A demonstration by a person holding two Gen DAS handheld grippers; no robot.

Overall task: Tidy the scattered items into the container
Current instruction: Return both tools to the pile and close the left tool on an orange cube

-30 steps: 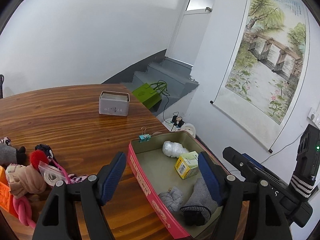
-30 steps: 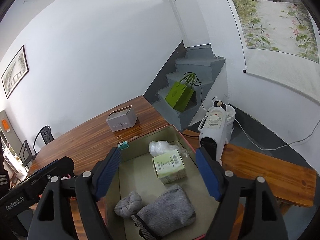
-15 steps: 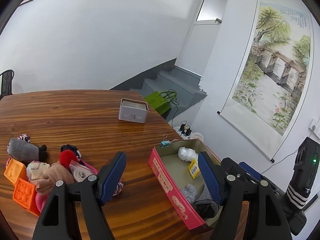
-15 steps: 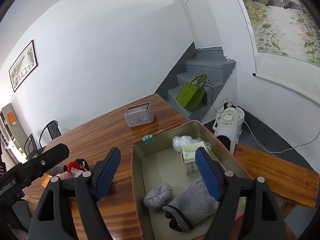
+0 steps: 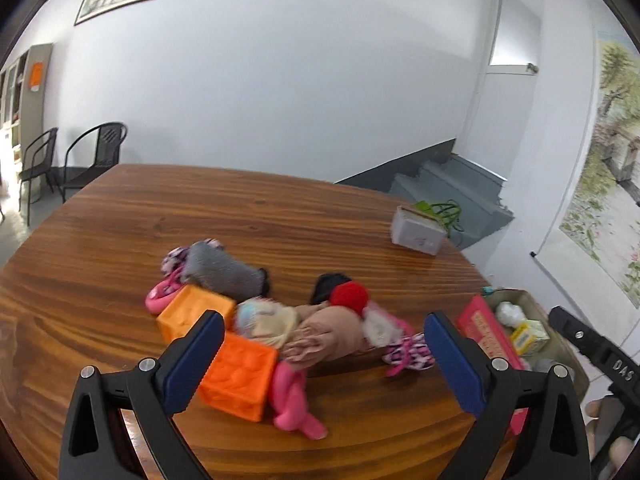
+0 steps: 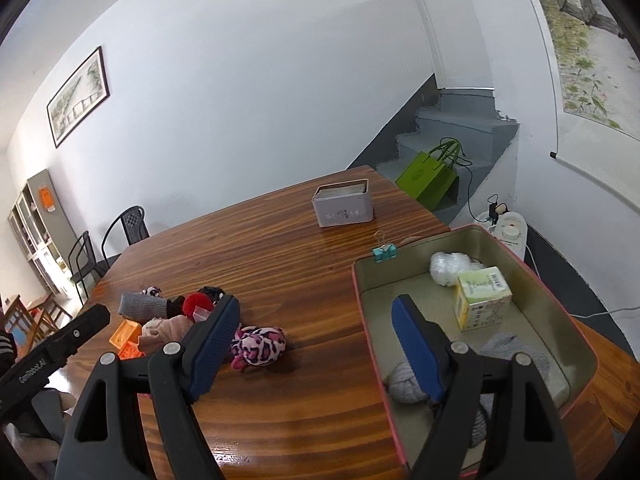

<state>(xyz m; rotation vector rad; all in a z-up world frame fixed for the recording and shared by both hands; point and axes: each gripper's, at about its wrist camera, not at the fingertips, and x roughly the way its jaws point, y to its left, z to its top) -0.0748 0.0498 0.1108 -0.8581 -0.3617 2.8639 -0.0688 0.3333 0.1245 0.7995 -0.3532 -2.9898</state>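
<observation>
Scattered items are lying in a loose heap on the wooden table (image 5: 120, 248): two orange embossed blocks (image 5: 236, 376), a grey knitted sock (image 5: 224, 272), a red pompom (image 5: 349, 297), a tan fabric bundle (image 5: 328, 336), a pink rope piece (image 5: 292, 404) and a pink leopard-print cloth (image 6: 258, 345). The red-walled container (image 6: 532, 280) is sitting at the table's right end, well apart from the heap, and is already holding a yellow-green carton (image 6: 482, 298), a crumpled clear wrap (image 6: 450, 266), a grey sock ball (image 6: 404, 382) and a larger grey sock (image 6: 516, 354). A teal binder clip (image 6: 384, 252) is lying just beside the container's far corner. The left gripper (image 5: 320, 364) is hovering over the near side of the heap, its jaws opening wide and gripping nothing. The right gripper (image 6: 316, 350) is hanging across the container's left wall, its blue pads standing partly apart and holding nothing. A grey tin (image 6: 343, 202) is standing farther back on the table.
</observation>
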